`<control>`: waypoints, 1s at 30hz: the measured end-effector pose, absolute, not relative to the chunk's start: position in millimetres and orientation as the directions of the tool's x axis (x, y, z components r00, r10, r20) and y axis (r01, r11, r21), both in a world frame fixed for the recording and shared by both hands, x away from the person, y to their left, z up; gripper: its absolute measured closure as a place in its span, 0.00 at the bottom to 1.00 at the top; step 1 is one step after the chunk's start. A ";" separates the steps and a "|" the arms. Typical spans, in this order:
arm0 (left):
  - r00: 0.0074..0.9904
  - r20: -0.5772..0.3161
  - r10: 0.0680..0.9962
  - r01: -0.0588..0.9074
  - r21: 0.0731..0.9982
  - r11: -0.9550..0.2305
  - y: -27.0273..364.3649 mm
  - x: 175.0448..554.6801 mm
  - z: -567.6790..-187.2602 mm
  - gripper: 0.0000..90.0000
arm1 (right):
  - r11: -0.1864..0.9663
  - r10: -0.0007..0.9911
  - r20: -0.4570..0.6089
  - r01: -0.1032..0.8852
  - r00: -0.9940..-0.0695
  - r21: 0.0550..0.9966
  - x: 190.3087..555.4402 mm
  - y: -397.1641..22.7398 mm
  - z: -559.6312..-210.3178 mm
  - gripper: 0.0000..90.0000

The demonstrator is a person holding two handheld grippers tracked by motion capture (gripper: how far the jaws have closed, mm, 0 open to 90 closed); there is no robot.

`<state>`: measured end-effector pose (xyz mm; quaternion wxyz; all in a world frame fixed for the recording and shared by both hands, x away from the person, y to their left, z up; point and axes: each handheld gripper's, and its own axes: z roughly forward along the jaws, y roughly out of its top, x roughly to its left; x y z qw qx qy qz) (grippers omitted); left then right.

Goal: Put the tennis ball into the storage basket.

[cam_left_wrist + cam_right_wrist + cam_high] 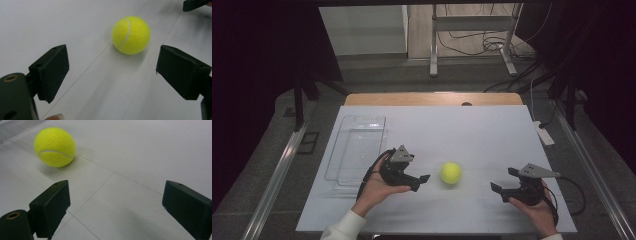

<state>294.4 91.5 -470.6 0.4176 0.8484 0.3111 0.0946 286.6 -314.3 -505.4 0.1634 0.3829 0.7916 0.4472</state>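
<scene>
Left tongs (112, 75) gape — ball (131, 35) ahead; tray (357, 145) overhead.

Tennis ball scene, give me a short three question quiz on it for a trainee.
1. True or false: the left hand-held gripper is shut on the tennis ball.
2. Which thing lies nearest the clear plastic tray? A) left hand-held gripper B) right hand-held gripper C) tennis ball
3. What does the ball rest on?

Key
1. False: its jaws stand open, and the ball lies ahead of them, untouched.
2. A.
3. The white table top, between the two hand-held grippers.
</scene>
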 end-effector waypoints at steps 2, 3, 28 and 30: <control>0.789 -0.101 0.606 0.450 0.767 -0.458 90.4 294.7 -470.9 0.13 | 0.307 0.752 0.084 0.460 -0.653 0.833 286.7 -314.4 -505.5 0.09; 0.793 -0.101 0.600 0.449 0.764 -0.464 87.7 295.6 -471.4 0.13 | 0.309 0.753 0.082 0.461 -0.653 0.832 286.6 -314.5 -505.3 0.09; 0.824 -0.108 0.557 0.435 0.750 -0.498 65.4 301.5 -475.0 0.13 | 0.310 0.751 0.083 0.462 -0.655 0.831 286.8 -314.5 -506.5 0.09; 0.825 -0.110 0.555 0.435 0.751 -0.498 64.0 301.5 -474.3 0.13 | 0.310 0.751 0.083 0.461 -0.655 0.831 286.8 -314.4 -506.6 0.09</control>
